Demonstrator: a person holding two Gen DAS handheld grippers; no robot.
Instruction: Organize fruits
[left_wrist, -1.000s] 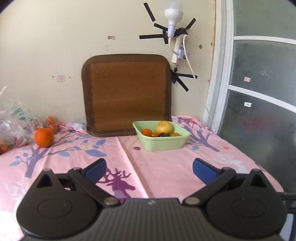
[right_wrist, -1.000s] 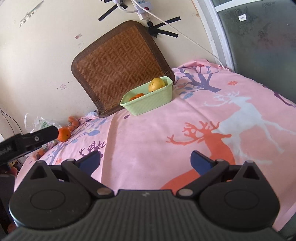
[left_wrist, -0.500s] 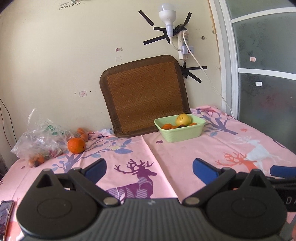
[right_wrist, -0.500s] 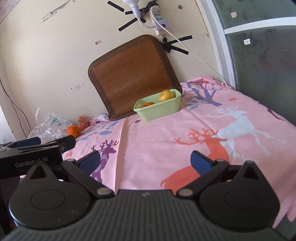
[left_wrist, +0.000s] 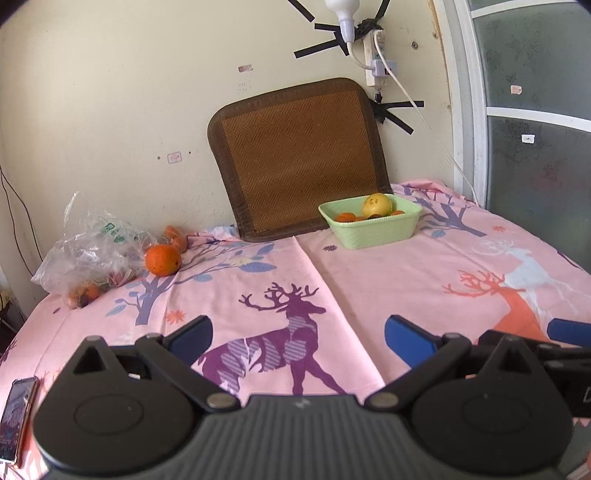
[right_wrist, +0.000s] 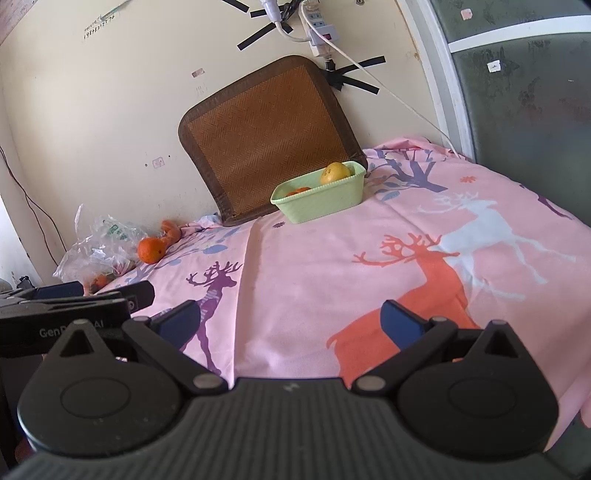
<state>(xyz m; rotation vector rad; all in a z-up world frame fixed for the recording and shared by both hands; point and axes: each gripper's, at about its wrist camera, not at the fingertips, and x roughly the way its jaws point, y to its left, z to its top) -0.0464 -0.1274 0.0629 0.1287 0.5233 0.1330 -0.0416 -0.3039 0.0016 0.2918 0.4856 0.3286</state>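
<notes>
Left gripper reads "Gen…AI" (middle hidden).

Small fruits inside the plastic bag, blurred by crinkled film, kind not discernible; small orange fruits in the green basket, partly hidden by its rim and the yellow fruit; phone, cut by the left edge; bulb, cropped at top
</notes>
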